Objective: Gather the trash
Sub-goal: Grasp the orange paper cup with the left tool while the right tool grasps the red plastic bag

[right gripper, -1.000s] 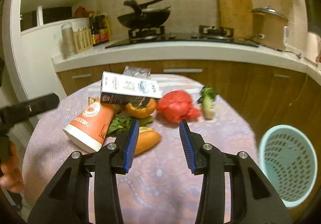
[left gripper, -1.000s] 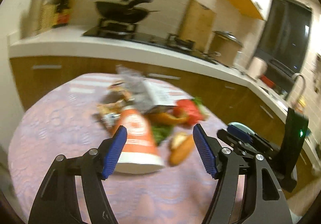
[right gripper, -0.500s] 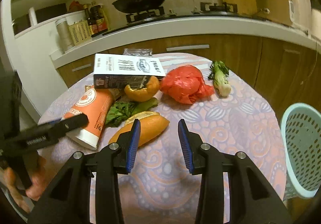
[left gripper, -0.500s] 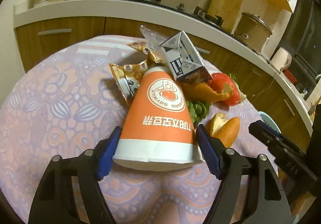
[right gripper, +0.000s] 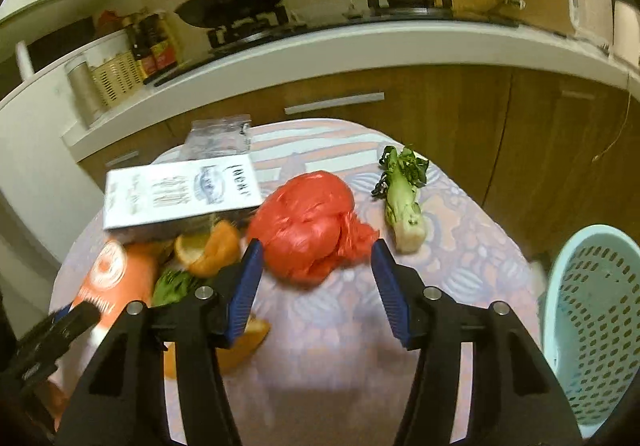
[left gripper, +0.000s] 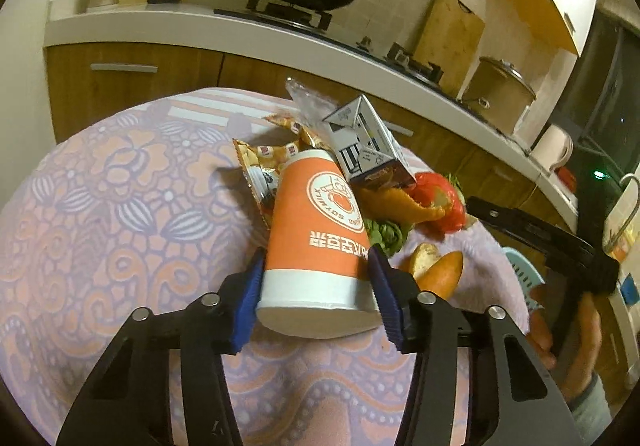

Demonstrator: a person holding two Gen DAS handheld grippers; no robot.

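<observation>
Blue ribbed pads of the left claw (left gripper: 316,286) have just been closing and now press both sides of the wide white rim end of an orange paper cup (left gripper: 316,242), which lies on its side on the table with its narrow end pointing away. Just past that narrow end a crumpled snack wrapper (left gripper: 260,166) sits to the left and a grey-and-white milk carton (left gripper: 368,144) lies tilted to the right, with a clear plastic bag (left gripper: 308,98) behind them. Right of the cup are a green leaf (left gripper: 386,234), an orange peel (left gripper: 400,206) and a piece of bread (left gripper: 442,272).

The right claw (right gripper: 316,286) has just been opening; its jaws stand apart and grasp nothing, poised on either side of a scrunched red plastic bag (right gripper: 312,226) that lies on the cloth just ahead of the pads, untouched as far as can be seen. Left of it lies the orange peel (right gripper: 212,250) under the carton (right gripper: 180,194); right of it, a bok choy stub (right gripper: 404,202). Far right, beside the table edge, stands a pale blue perforated basket (right gripper: 592,326).

Everything rests on a round table under a lilac and peach patterned cloth (left gripper: 120,226). A hand (left gripper: 568,342) holds the right tool at the right edge of the left view.
</observation>
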